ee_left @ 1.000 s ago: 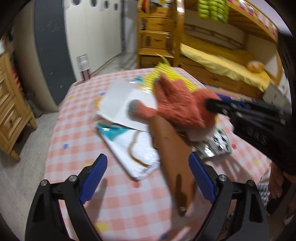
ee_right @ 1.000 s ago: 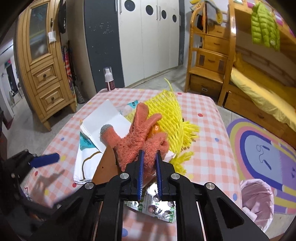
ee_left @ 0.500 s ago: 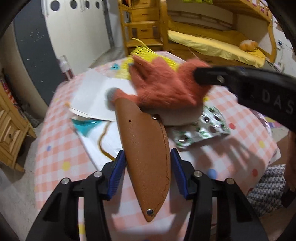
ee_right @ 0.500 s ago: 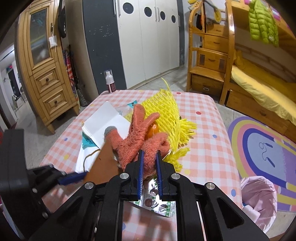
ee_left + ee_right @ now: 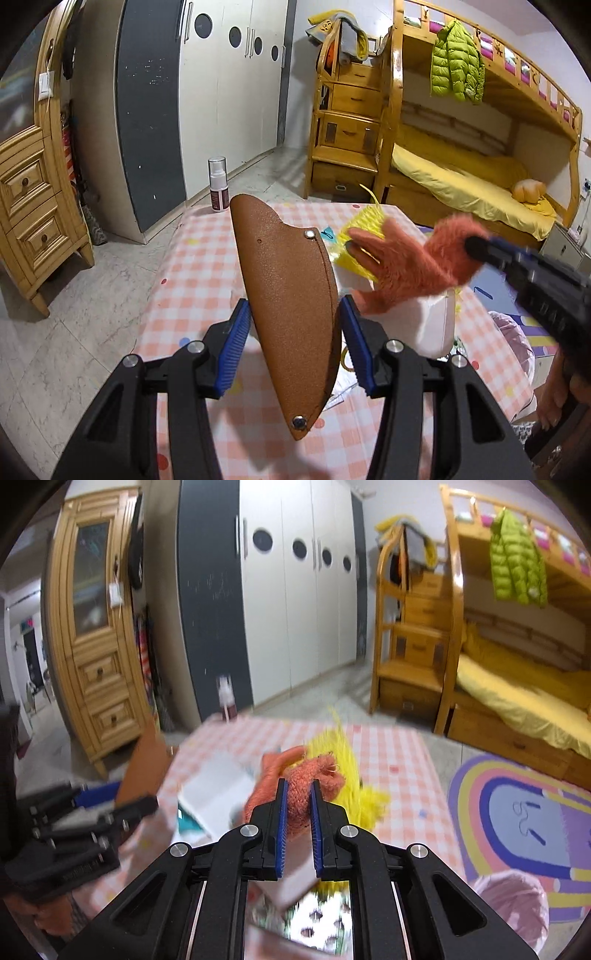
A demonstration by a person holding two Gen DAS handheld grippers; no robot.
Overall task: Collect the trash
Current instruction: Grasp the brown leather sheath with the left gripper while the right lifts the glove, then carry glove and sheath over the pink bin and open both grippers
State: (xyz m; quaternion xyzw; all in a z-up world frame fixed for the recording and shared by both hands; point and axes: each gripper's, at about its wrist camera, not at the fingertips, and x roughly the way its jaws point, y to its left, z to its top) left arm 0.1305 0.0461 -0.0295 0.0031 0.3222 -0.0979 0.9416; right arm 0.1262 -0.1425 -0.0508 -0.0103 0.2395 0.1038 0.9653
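Checked pink-and-white cloth covers the tabletop (image 5: 192,295), where white paper (image 5: 218,786) and yellow foam netting (image 5: 364,227) lie in a loose heap. Beside it on the floor stands a pink-lined bin (image 5: 513,897), probably where the trash is headed. The left hand-held gripper (image 5: 291,339) is clamped on a brown leather sheath (image 5: 288,295), raised clear of the cloth. The right hand-held gripper (image 5: 297,808) pinches an orange glove (image 5: 295,794) by its cuff, lifted off the heap, fingers dangling.
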